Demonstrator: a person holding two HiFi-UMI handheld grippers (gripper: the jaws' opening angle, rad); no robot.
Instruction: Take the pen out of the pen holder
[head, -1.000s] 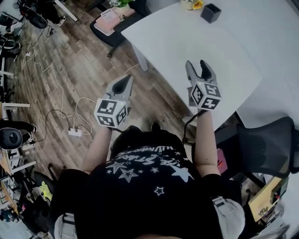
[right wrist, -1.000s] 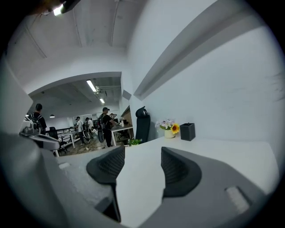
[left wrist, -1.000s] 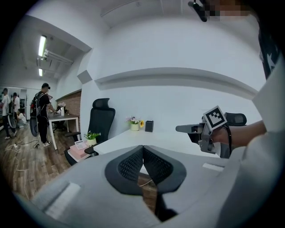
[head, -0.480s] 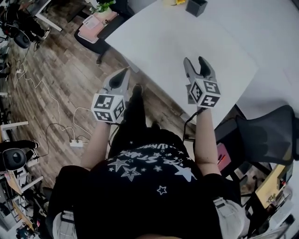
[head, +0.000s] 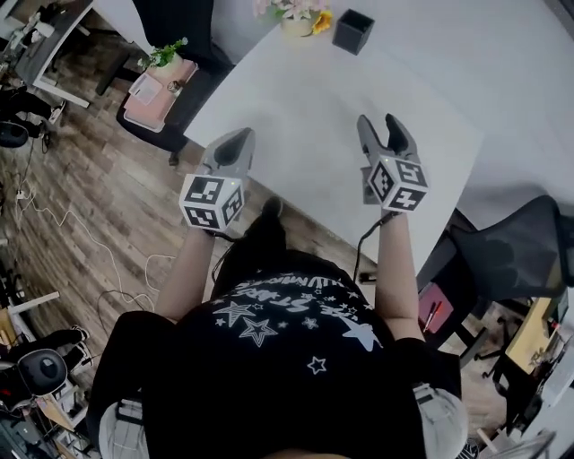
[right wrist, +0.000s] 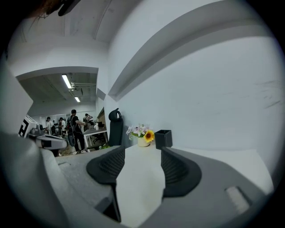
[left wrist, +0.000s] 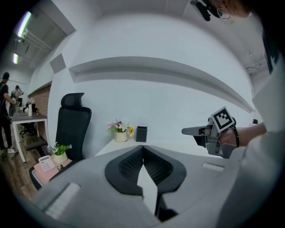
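A black square pen holder (head: 352, 30) stands at the far end of the white table (head: 359, 116), next to a flower pot (head: 294, 20). It also shows in the left gripper view as the pen holder (left wrist: 141, 133) and in the right gripper view as the pen holder (right wrist: 163, 138). No pen is visible in it from here. My left gripper (head: 235, 143) hovers at the table's near left edge, jaws shut and empty. My right gripper (head: 384, 128) is over the near part of the table, jaws open with nothing between them. Both are far from the holder.
A black office chair (head: 175, 54) with a pink tray and a small plant (head: 160, 76) stands left of the table. Another dark chair (head: 511, 260) is at the right. Cables lie on the wooden floor (head: 81, 224). People stand in the distance (right wrist: 73, 127).
The person has stepped forward to the table. Both grippers now lie closer to it, and the pen holder and flowers have come further into view. Jaw states are unchanged.
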